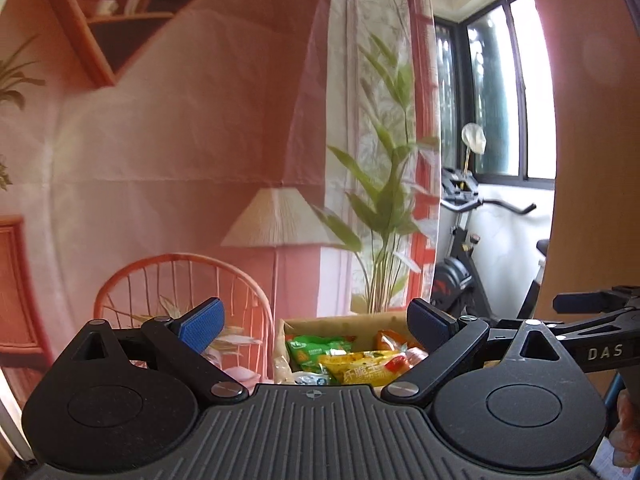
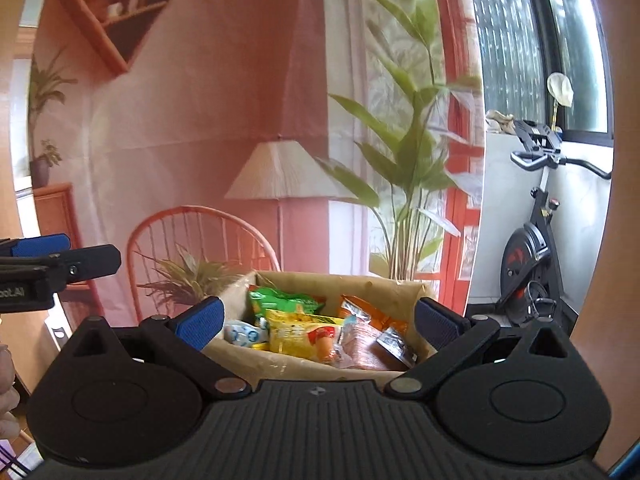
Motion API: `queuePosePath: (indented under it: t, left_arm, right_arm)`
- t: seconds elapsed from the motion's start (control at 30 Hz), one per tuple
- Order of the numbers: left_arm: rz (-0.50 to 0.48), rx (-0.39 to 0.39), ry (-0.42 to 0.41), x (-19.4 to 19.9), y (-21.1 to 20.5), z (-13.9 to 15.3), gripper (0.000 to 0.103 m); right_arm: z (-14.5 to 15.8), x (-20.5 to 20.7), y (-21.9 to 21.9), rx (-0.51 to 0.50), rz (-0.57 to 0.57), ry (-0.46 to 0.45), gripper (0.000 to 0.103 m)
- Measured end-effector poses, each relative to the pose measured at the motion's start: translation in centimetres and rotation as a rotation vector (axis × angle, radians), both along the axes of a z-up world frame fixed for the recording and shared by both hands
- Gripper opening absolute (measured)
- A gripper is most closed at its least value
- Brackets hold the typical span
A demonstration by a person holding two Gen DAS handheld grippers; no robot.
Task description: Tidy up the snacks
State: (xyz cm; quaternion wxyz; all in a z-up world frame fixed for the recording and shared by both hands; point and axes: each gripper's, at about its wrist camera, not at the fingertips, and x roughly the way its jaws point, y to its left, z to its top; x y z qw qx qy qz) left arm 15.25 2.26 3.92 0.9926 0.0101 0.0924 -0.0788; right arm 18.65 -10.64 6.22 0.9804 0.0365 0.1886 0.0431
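Note:
A cardboard box point(image 2: 404, 286) holds several snack packets: a green one point(image 2: 280, 300), a yellow one point(image 2: 298, 334), an orange one point(image 2: 360, 310) and a clear pack of brown snacks point(image 2: 368, 350). The box also shows in the left wrist view point(image 1: 304, 322) with the yellow packet point(image 1: 360, 366). My right gripper point(image 2: 320, 320) is open and empty, held above and in front of the box. My left gripper point(image 1: 316, 322) is open and empty, to the left of the right one. The right gripper shows at the right edge of the left wrist view point(image 1: 588, 304).
A printed backdrop point(image 2: 200, 100) with a lamp, chair and plants hangs behind the box. An exercise bike point(image 2: 532, 248) stands at the right by a window point(image 2: 512, 40). A wooden panel point(image 1: 592, 160) rises close on the right of the left wrist view.

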Motion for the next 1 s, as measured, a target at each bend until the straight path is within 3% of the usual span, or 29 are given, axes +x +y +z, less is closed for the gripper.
queuePosePath:
  t: [0.13, 0.47, 1.0]
  left_arm:
    - [-0.006, -0.038, -0.003, -2.0, 0.8, 0.8, 0.099]
    - [0.026, -0.002, -0.037, -5.2, 1.6, 1.9, 0.099]
    - [0.005, -0.022, -0.062, -7.0, 1.7, 2.8, 0.099]
  right_arm:
    - [1.0, -1.9, 0.7, 0.001, -0.007, -0.021, 0.103]
    - [2.2, -6.0, 1.5, 0.031, -0.04, -0.039, 0.103]
    - [4.2, -9.5, 1.3, 0.053, -0.051, -0.092, 0.103]
